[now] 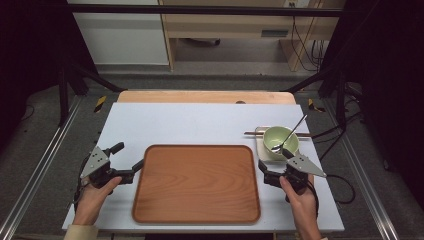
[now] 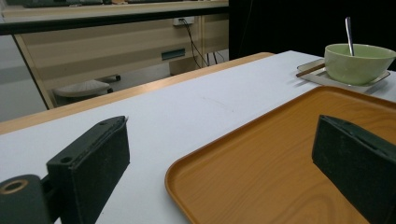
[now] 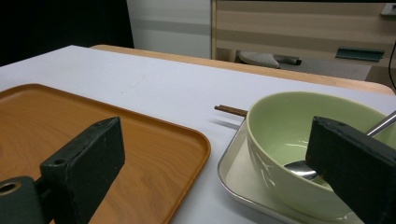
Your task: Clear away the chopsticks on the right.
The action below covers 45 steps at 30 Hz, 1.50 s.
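One table (image 1: 200, 117) with a pale top is seen, and on it lies one wooden tray (image 1: 197, 182), taken here as the landmark. One small white square plate (image 1: 264, 151) is set just beyond the tray's far right corner, apart from the tray's rim. On that plate stands one green bowl (image 1: 280, 137), and one metal spoon (image 1: 290, 134) is leaned inside the bowl, its handle rising over the far rim. One brown stick-like piece (image 1: 252, 133), possibly chopsticks, is laid across the plate's far edge behind the bowl.

Two grippers are counted, one in each of the person's hands. The left gripper (image 1: 123, 162) is held at the tray's left edge with its jaws spread wide; one jaw is seen over the table top left of the tray and the other over the tray's surface, and nothing is gripped. The right gripper (image 1: 274, 167) is held at the tray's right edge, near the plate, also spread wide. In the right gripper view one jaw is seen over the tray and the other in front of the bowl; whether it touches the bowl cannot be told.
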### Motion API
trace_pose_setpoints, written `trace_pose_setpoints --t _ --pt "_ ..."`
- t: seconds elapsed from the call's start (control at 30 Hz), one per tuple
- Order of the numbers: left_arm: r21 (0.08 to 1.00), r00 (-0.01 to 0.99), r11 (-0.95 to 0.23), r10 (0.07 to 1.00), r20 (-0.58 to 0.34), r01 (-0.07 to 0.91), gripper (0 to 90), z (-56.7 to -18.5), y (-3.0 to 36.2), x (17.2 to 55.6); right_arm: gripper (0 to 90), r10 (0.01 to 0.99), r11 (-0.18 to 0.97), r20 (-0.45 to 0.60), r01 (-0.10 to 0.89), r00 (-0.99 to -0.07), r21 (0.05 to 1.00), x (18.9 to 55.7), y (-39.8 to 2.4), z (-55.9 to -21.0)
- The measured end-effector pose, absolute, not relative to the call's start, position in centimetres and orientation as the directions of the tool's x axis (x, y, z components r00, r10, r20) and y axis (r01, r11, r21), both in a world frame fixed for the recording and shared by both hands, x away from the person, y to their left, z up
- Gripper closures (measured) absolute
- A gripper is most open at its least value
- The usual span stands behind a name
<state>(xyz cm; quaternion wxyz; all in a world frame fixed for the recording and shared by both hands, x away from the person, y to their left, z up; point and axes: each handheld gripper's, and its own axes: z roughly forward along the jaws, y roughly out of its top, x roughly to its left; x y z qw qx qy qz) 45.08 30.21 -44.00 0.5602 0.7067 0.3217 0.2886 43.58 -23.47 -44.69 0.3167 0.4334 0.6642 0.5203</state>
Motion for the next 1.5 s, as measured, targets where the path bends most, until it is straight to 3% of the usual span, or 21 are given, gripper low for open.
trace_pose_setpoints --t 0.67,1.07,1.2,1.23,1.3,1.33,1.47,1.5 --pt "0.959 0.602 -0.209 0.797 0.054 0.190 4.0 -44.5 30.7 45.4 6.1 0.932 0.078 0.018 0.250 -0.361 0.965 42.4 -26.6 -43.5" --pt "0.946 0.598 -0.243 0.798 0.070 0.214 3.8 -44.6 30.9 45.4 9.8 0.933 0.177 -0.061 0.303 -0.354 0.936 42.2 -29.0 -42.2" --pt "0.944 0.597 -0.246 0.799 0.069 0.220 3.8 -44.6 31.0 45.4 15.3 0.933 0.210 -0.098 0.303 -0.346 0.929 41.8 -30.3 -41.3" --pt "0.944 0.597 -0.246 0.800 0.069 0.221 3.8 -44.6 31.0 45.4 22.2 0.933 0.223 -0.112 0.305 -0.343 0.926 41.7 -31.2 -40.9" --pt "0.943 0.597 -0.246 0.800 0.068 0.222 3.8 -44.6 31.1 45.4 23.7 0.934 0.223 -0.110 0.312 -0.341 0.924 41.8 -31.6 -40.7" --pt "0.943 0.593 -0.246 0.802 0.069 0.224 3.8 -44.6 31.1 45.4 31.1 0.938 0.219 -0.107 0.327 -0.329 0.919 41.9 -32.4 -40.4" --pt "0.946 0.594 -0.239 0.802 0.065 0.219 3.7 -44.6 31.1 45.4 45.2 0.947 0.202 -0.090 0.352 -0.309 0.914 42.3 -33.6 -40.2" --pt "0.946 0.594 -0.239 0.802 0.065 0.219 3.7 -44.6 31.1 45.4 45.2 0.947 0.202 -0.090 0.352 -0.309 0.914 42.3 -33.6 -40.2"
